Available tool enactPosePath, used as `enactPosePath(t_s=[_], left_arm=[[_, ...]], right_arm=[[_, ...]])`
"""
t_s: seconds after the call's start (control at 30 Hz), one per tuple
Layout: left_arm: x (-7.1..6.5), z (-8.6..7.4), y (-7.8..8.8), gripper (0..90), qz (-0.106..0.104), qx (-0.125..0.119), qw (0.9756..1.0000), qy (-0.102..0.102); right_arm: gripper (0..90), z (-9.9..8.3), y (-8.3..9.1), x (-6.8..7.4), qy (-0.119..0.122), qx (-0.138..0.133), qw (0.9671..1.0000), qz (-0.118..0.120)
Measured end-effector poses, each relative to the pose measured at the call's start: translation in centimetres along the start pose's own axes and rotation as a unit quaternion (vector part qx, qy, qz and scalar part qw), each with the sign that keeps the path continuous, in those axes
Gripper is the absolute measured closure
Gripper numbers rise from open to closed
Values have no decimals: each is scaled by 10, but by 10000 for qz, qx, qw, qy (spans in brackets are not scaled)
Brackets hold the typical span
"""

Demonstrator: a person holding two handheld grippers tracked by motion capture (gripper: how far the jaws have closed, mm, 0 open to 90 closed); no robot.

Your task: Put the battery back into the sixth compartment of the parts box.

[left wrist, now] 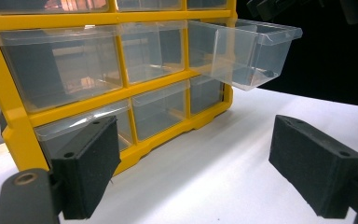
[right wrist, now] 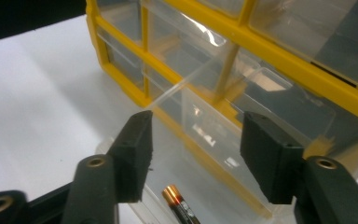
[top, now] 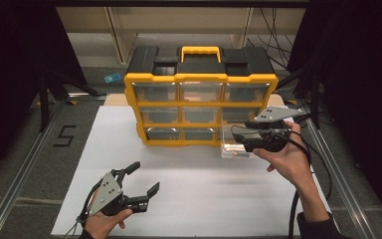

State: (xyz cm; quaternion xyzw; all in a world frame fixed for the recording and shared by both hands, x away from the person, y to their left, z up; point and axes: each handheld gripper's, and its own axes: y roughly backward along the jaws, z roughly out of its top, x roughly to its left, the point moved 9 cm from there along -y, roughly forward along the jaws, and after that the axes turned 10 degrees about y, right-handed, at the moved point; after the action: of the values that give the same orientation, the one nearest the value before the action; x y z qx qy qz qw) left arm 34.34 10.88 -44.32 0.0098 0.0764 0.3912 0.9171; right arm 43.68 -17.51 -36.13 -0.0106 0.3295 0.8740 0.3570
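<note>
We held the right gripper (top: 236,133) over the pulled-out drawer (left wrist: 249,53), the middle-row one at the right end of the yellow organizer (top: 200,77), and its jaws stood parted with nothing between the pads. Just below and slightly ahead of those jaws, down in the clear tray, lay the battery (right wrist: 181,206), copper end toward the cabinet. To our eye that looked like a drop just made: the claw apart over the tray, the battery resting free on the floor of it, no pad touching it. The drawer hung out past the frame, which is likely why we kept the gripper right above it rather than off to the side; a nudge there could close it.

Our right hand (top: 288,158) came in from the near right, wrist bent, palm gripping the handle so the jaws pointed toward the cabinet face and tipped down into the tray. The cable looped back along the forearm.

The left gripper (top: 142,180) sat well back from all that, low over the white table (top: 204,194) near our edge, jaws spread wide and empty, aimed toward the organizer's lower-left drawers. We judged it simply parked, out of the way. The left hand (top: 104,221) cradled it from beneath, fingers curled around the body.
</note>
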Motion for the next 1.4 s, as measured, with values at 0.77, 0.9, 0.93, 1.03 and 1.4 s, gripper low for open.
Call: enactPosePath(t_s=[0.77, 0.9, 0.93, 1.03, 1.4], left_arm=[[0, 0, 0, 156, 8, 4, 10000, 9], [0, 0, 0, 156, 5, 5, 10000, 7], [0, 0, 0, 156, 6, 0, 10000, 11], [1, 0, 0, 156, 8, 5, 10000, -13], [1, 0, 0, 156, 7, -3, 10000, -10]], right_arm=[[284, 13, 2, 12, -177, -552, 9983, -26], [281, 14, 2, 15, -183, -629, 9979, -1], [280, 15, 1, 16, -177, -697, 9974, -35], [277, 16, 2, 18, -174, -737, 9971, -22], [265, 21, 5, 31, -154, -1006, 9948, 15]])
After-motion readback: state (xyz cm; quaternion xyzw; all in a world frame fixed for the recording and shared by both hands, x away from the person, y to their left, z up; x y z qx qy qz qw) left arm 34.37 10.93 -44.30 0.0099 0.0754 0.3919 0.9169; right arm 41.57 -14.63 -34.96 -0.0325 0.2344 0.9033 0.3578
